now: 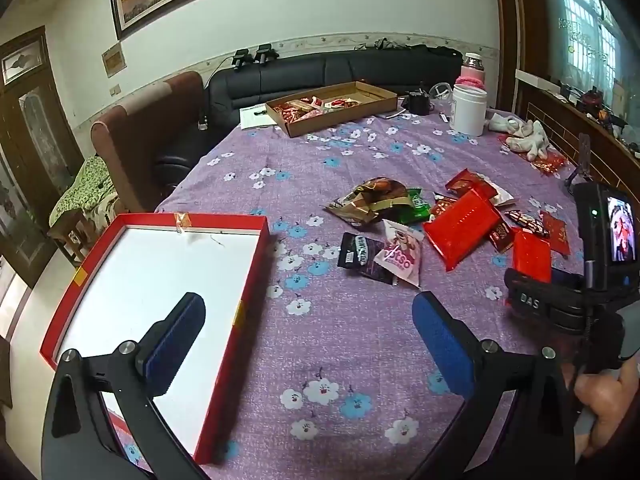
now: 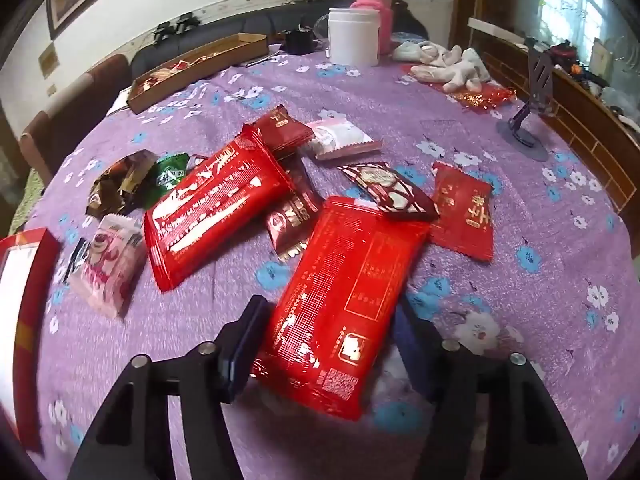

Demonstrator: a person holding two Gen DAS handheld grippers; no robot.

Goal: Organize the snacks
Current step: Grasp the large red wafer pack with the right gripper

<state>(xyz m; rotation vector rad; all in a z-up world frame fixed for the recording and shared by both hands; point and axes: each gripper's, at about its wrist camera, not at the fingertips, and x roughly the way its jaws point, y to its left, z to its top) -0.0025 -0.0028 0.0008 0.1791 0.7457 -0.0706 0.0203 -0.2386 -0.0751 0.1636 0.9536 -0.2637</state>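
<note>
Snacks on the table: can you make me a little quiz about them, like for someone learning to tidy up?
1. True or false: the red box holds no snacks.
2. What is between the fingers of the right claw? A) green packet B) red packet C) white jar
3. Fill in: the left claw holds nothing and its jaws are wide ___.

Key: 1 true; 2 B; 3 open.
</note>
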